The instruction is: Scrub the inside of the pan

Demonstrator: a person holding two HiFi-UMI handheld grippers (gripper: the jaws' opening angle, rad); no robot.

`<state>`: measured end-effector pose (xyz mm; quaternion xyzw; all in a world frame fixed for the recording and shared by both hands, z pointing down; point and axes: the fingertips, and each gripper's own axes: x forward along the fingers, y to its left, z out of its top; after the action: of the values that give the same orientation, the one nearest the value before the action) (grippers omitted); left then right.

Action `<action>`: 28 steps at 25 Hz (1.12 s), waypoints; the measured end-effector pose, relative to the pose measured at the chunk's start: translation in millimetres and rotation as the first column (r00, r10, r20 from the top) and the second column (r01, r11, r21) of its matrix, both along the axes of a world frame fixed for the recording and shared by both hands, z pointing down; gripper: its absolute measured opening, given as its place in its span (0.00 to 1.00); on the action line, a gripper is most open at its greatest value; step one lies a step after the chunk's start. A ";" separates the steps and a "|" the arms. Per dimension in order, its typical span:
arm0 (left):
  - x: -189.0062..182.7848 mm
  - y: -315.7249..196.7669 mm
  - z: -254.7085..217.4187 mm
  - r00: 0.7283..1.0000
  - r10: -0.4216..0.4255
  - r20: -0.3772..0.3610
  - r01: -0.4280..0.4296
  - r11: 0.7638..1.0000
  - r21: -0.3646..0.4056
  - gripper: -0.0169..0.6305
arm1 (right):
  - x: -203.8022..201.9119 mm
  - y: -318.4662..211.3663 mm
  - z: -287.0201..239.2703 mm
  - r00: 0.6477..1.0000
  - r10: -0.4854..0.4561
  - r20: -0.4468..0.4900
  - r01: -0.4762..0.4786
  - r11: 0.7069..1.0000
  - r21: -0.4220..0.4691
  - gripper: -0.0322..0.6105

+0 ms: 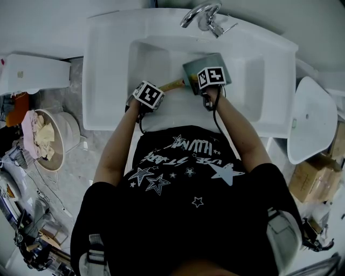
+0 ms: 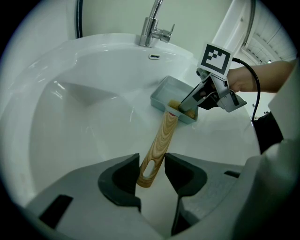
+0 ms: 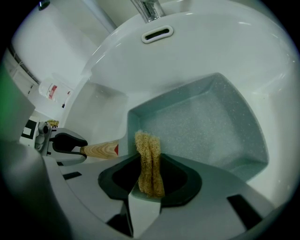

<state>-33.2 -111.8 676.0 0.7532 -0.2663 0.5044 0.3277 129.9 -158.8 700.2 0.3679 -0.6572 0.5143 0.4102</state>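
A square grey-green pan (image 1: 194, 67) with a wooden handle (image 1: 172, 84) lies in the white sink (image 1: 108, 81). In the left gripper view my left gripper (image 2: 152, 166) is shut on the end of the handle (image 2: 161, 140), and the pan (image 2: 169, 91) lies beyond it. My right gripper (image 3: 150, 171) is shut on a folded yellow scrub pad (image 3: 149, 159). It holds the pad at the pan's near rim, next to where the handle joins, with the speckled inside of the pan (image 3: 211, 126) just ahead. The pad's lower end is hidden between the jaws.
The faucet (image 1: 202, 16) stands at the back of the sink, with an overflow slot (image 3: 157, 33) below it. On the floor to the left are a round basket with cloths (image 1: 46, 140) and a white fixture (image 1: 32, 73). Cardboard boxes (image 1: 310, 180) sit at the right.
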 end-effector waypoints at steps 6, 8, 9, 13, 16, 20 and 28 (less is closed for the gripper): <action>0.3 -2.2 -3.3 1.000 0.000 0.004 0.000 1.000 0.001 0.30 | 23.9 -10.7 -0.8 0.999 -0.012 -0.052 0.013 0.999 0.036 0.25; 0.5 -2.6 -7.2 1.000 0.001 0.008 -0.001 1.000 0.002 0.30 | 33.5 -14.6 -1.1 0.997 -0.019 -0.076 0.023 0.999 0.049 0.25; -0.9 -3.3 -8.6 1.000 0.000 0.018 0.000 1.000 0.004 0.30 | 38.2 -16.3 -1.0 0.996 -0.022 -0.086 0.026 0.998 0.054 0.25; 2.0 -0.4 -4.8 1.000 0.001 0.001 -0.001 1.000 -0.004 0.30 | 54.3 -21.9 -1.4 0.993 -0.022 -0.118 0.030 0.997 0.070 0.26; -1.1 -0.8 -2.0 1.000 0.002 0.012 -0.002 1.000 0.000 0.30 | 67.4 -27.1 -2.3 0.984 -0.048 -0.174 0.065 0.994 0.089 0.26; -2.7 -2.1 -9.0 0.999 -0.001 0.033 0.001 1.000 0.000 0.30 | 83.6 -33.9 -2.2 0.968 -0.081 -0.237 0.110 0.987 0.113 0.26; -2.2 -3.4 -9.0 1.000 0.000 0.030 0.000 1.000 0.012 0.30 | 103.5 -41.5 -3.8 0.917 -0.154 -0.368 0.218 0.966 0.138 0.26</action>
<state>-35.4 -115.2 667.0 0.7473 -0.2743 0.5142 0.3192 233.4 -200.2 696.4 0.4251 -0.6474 0.3379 0.5348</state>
